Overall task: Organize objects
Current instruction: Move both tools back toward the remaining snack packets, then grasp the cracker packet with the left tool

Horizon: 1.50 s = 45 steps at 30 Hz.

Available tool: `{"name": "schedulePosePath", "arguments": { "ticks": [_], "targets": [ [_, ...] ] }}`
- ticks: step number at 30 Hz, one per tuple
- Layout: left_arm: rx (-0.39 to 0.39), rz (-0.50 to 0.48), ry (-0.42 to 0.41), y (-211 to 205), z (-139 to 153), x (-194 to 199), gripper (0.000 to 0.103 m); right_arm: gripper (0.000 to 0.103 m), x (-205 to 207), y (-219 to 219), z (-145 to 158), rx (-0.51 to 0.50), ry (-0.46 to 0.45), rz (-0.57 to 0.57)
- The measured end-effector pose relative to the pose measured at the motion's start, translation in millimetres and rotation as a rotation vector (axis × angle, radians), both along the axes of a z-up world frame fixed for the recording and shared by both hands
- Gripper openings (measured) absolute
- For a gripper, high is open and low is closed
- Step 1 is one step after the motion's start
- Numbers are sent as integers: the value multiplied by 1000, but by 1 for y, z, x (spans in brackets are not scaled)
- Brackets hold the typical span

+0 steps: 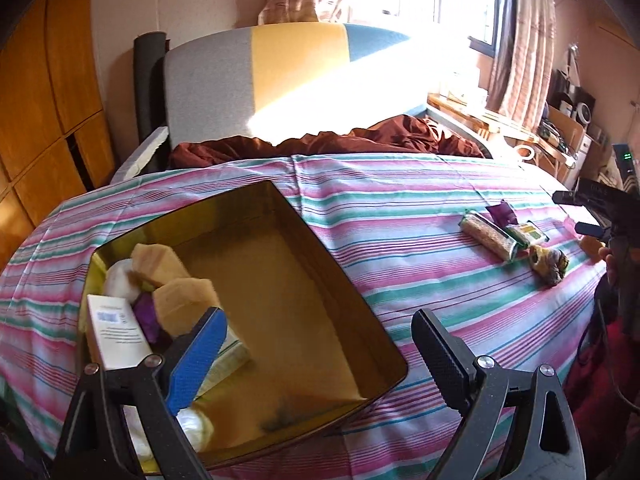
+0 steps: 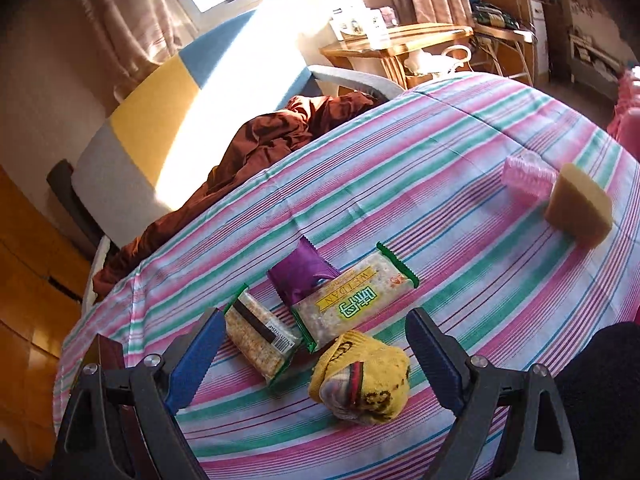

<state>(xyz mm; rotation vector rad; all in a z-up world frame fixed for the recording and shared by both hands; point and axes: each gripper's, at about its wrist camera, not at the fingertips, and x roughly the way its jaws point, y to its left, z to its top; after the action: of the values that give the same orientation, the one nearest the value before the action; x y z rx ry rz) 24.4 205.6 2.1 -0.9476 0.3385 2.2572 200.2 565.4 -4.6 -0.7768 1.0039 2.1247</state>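
Note:
A gold tin box (image 1: 372,344) lies on the striped cloth, with tan sponges (image 1: 182,300), a white carton (image 1: 116,332) and other items piled at its left end. My left gripper (image 1: 320,360) is open and empty above the box. My right gripper (image 2: 316,360) is open and empty over a rolled yellow sock (image 2: 360,380). Beyond it lie two snack bars (image 2: 352,304), (image 2: 260,340) and a purple wrapper (image 2: 300,276). The same items show in the left wrist view (image 1: 516,240). A tan sponge (image 2: 580,208) and a pink roller (image 2: 528,180) lie far right.
The striped cloth (image 2: 400,184) covers a bed. A brown blanket (image 1: 320,144) and a headboard (image 1: 256,84) are behind it. A wooden wardrobe (image 1: 44,100) stands at left. A wooden side table (image 2: 400,44) and cluttered shelves are at the back right.

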Motion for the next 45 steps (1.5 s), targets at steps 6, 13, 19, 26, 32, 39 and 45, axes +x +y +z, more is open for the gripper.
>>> {"name": "schedulePosePath", "arguments": {
  "ticks": [6, 13, 19, 26, 32, 39, 45],
  "targets": [
    [-17, -114, -83, 62, -15, 10, 94, 93, 17, 13, -9, -96, 107, -79],
    [-48, -206, -162, 137, -37, 16, 94, 93, 14, 14, -14, -137, 147, -44],
    [-58, -232, -235, 196, -48, 8, 94, 93, 18, 16, -16, -155, 181, -45],
    [-60, -194, -355, 261, -63, -12, 94, 93, 20, 16, -17, -164, 196, -50],
    [-62, -139, -382, 301, -73, -25, 94, 93, 18, 15, -17, -172, 208, -29],
    [-118, -138, -323, 326, -87, -28, 90, 93, 19, 17, -19, -190, 222, -34],
    [-139, -218, -246, 306, -88, -24, 69, 93, 20, 19, -21, -197, 215, -44]
  ]
}}
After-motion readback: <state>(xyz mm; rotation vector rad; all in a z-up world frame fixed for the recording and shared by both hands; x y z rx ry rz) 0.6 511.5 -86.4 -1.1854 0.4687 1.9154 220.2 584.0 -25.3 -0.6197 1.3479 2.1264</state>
